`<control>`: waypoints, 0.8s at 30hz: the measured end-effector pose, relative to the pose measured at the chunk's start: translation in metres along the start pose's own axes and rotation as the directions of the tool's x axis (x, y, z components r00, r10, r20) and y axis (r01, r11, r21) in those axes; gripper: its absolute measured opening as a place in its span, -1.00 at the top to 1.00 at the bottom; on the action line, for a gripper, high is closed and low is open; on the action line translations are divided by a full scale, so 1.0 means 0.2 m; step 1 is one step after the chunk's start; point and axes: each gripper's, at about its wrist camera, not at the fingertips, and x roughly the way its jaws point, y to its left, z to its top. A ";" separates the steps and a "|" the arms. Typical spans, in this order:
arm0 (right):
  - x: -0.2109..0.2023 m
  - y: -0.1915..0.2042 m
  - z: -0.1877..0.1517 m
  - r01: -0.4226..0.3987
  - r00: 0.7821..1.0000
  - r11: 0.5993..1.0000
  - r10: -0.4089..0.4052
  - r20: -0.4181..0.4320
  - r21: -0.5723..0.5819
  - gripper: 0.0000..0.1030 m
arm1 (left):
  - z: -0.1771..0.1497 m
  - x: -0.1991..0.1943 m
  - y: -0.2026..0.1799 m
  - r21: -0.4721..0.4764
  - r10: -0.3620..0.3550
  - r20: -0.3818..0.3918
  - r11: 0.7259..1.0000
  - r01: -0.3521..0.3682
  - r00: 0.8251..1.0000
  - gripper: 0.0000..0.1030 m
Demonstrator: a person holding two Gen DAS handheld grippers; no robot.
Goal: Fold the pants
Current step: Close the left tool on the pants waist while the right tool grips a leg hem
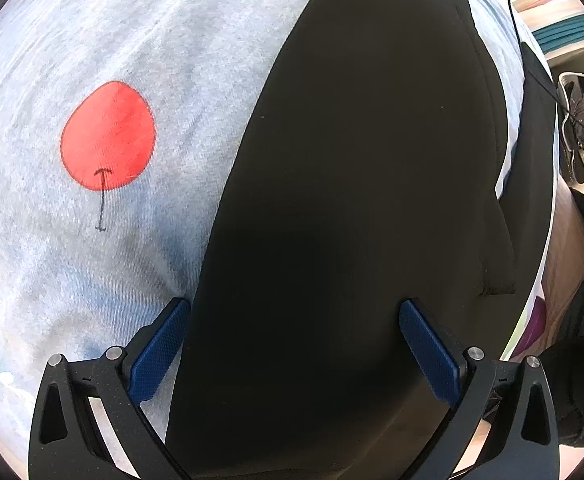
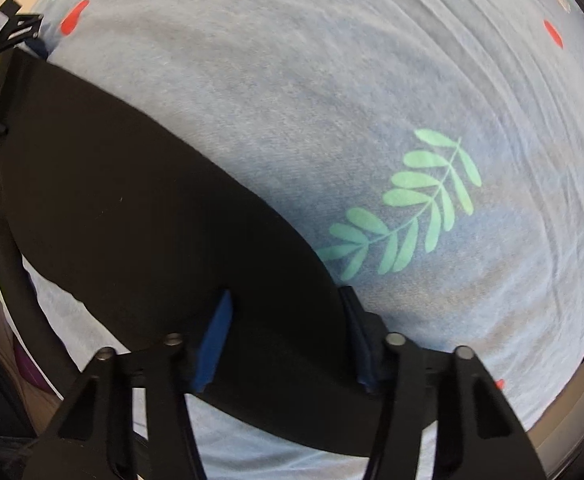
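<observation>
Both claws stood low over black pants [image 1: 351, 200] spread on a pale blue printed cloth [image 1: 72, 40] that covered the bench. The left claw [image 1: 293, 344] was spread wide, its blue pads [image 1: 158, 350] straddling the dark fabric, which ran ahead of it and beneath it; nothing was pinched. The right claw [image 2: 288, 336] was likewise parted, with the pants [image 2: 132, 200] lying between and to the left of its fingers, and a green leaf print [image 2: 407, 204] ahead to its right.

Risk, as judged: closing here could catch the cloth together with the pants, dragging the cover; a shallow bite could take only one layer, so the fold would slip or skew. No containers appeared in either view.
</observation>
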 end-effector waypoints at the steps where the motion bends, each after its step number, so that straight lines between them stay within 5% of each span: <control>1: -0.01 0.01 -0.01 0.001 1.000 1.000 -0.001 0.004 -0.005 0.20 | 0.02 0.01 0.03 0.001 0.000 0.001 1.000 0.000 1.000 -0.96; 5: -0.11 -0.03 -0.12 0.000 1.000 1.000 0.000 0.028 -0.006 0.55 | -0.12 0.06 0.02 -0.007 -0.001 0.006 1.000 0.001 1.000 -0.93; 11: -0.17 -0.13 -0.34 0.002 0.997 1.000 -0.002 0.083 0.003 1.00 | -0.03 0.09 0.06 0.004 0.015 -0.029 1.000 -0.015 0.999 -0.88; 14: -0.25 -0.17 -0.46 0.017 0.994 1.000 -0.018 0.112 0.013 1.00 | -0.06 0.08 0.16 -0.037 0.027 -0.017 0.999 -0.027 0.999 -0.44; 16: -0.27 -0.14 -0.53 0.052 0.989 0.999 -0.053 0.141 0.013 1.00 | -0.06 0.07 0.29 -0.089 0.040 -0.013 0.995 -0.041 0.999 0.10; 18: -0.27 -0.10 -0.59 0.106 0.977 0.994 -0.109 0.185 0.024 1.00 | -0.04 0.07 0.37 -0.114 0.045 -0.017 0.992 -0.047 0.999 0.41; 24: -0.29 0.20 -0.76 0.196 0.939 0.980 -0.200 0.281 0.043 1.00 | -0.15 0.14 0.28 -0.098 0.097 -0.009 0.990 -0.097 0.995 0.60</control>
